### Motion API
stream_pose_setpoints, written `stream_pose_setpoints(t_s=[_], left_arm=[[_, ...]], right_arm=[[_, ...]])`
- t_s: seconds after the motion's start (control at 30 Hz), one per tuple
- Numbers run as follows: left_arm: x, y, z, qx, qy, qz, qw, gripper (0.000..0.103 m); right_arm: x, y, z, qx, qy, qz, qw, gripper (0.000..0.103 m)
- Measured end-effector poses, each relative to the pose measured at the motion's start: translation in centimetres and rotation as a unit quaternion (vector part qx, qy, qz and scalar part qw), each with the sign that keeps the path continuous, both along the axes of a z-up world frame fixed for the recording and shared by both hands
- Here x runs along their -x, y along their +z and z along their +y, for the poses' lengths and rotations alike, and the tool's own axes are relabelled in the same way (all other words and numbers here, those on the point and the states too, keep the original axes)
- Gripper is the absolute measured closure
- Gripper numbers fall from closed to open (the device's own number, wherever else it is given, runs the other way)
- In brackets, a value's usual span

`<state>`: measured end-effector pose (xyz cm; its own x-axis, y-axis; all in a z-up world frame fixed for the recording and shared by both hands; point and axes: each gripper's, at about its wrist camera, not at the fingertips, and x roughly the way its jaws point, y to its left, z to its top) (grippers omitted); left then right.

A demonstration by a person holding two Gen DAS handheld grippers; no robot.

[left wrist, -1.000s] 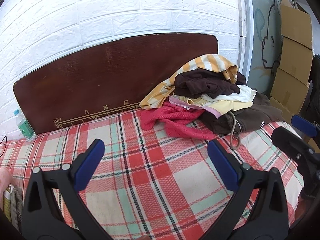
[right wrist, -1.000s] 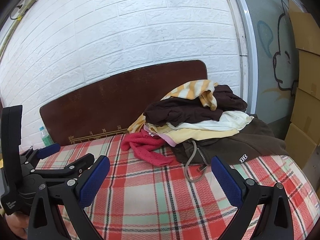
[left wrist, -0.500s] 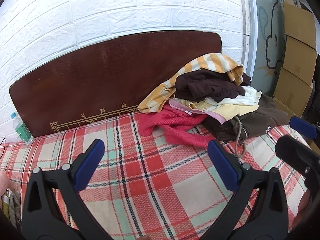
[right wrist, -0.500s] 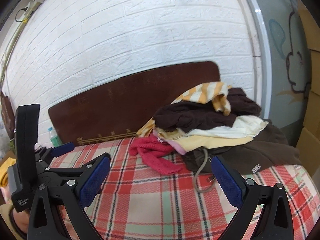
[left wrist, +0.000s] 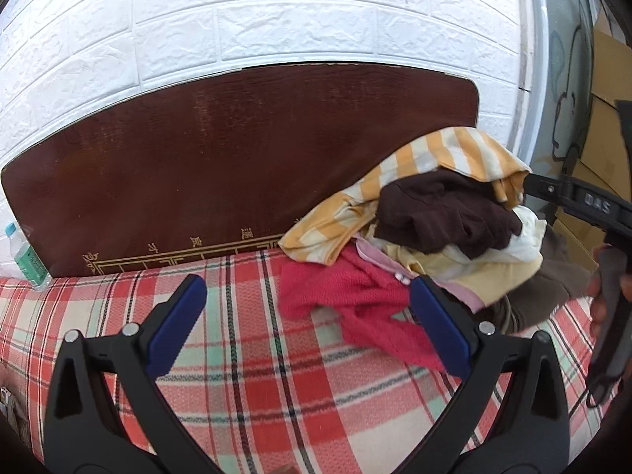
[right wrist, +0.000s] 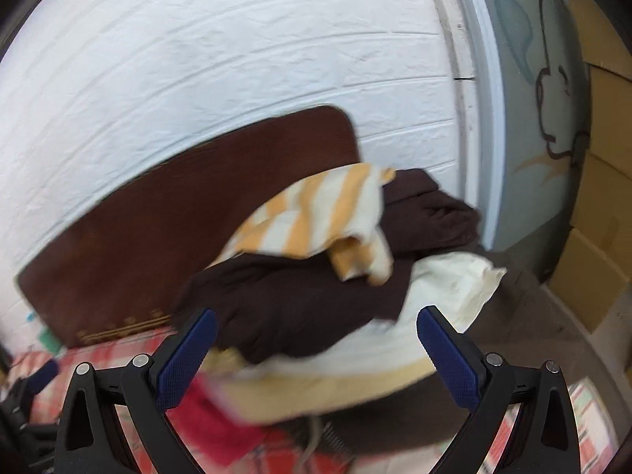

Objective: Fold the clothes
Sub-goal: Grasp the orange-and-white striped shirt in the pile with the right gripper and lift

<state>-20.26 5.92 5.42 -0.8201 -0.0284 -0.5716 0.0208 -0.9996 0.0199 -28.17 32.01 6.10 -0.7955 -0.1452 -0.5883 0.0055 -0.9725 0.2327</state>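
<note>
Clothes [left wrist: 438,233] are sitting in a loose heap at the right of the left wrist view, on the plaid bedcover [left wrist: 245,375] and leaning against the dark headboard [left wrist: 237,166], probably dumped there to be taken one by one. A striped yellow piece [right wrist: 316,213] is lying on top, over a dark brown garment [right wrist: 292,296]; a red knit [left wrist: 355,308] is spilling out below. Nothing is folded yet. The left gripper [left wrist: 308,324] is hovering low over the bedcover, its jaws spread wide and empty, aimed towards the red knit. The right gripper [right wrist: 316,349] is pointing into the heap's upper layers, its jaws likewise wide apart and holding nothing, seemingly lining up on the brown garment.
</note>
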Motion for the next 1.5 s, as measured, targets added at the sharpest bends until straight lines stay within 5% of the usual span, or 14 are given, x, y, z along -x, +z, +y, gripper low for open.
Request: stream_pose_setpoints(t_s=[0.23, 0.3, 0.37, 0.53, 0.77, 1.1, 1.23, 1.5], left_arm=[[1.3, -1.3, -0.6, -0.009, 0.003, -0.010, 0.9999, 0.000], [1.5, -1.9, -0.8, -0.004, 0.005, -0.014, 0.9999, 0.000], [1.8, -2.4, -1.1, -0.005, 0.009, -0.023, 0.9997, 0.000], [1.5, -2.6, -2.2, -0.013, 0.013, -0.023, 0.9996, 0.000], [-0.1, -1.2, -3.5, -0.021, 0.014, -0.006, 0.9997, 0.000], [-2.4, 0.5, -5.7, -0.049, 0.007, 0.002, 0.9988, 0.000], [-2.9, 1.3, -5.7, -0.047, -0.002, 0.018, 0.9987, 0.000], [-6.4, 3.0, -6.7, -0.055, -0.009, 0.058, 0.9968, 0.000]], right_arm=[[7.4, -1.8, 1.8, 0.018, -0.035, -0.036, 0.999, 0.002], [8.8, -2.3, 1.5, 0.033, -0.014, -0.042, 0.998, 0.022], [9.7, -2.5, 1.0, 0.031, 0.004, -0.055, 0.998, 0.063], [7.9, 0.9, -1.0, 0.007, 0.043, -0.008, 0.999, 0.091], [3.3, 9.0, -2.7, 0.071, 0.129, 0.054, 0.988, 0.098], [-4.7, 15.2, -5.2, 0.098, 0.225, 0.118, 0.962, 0.099], [-7.9, 20.1, -6.3, 0.125, 0.273, 0.174, 0.938, 0.099], [-18.9, 28.0, -10.2, 0.141, 0.402, 0.252, 0.869, 0.099]])
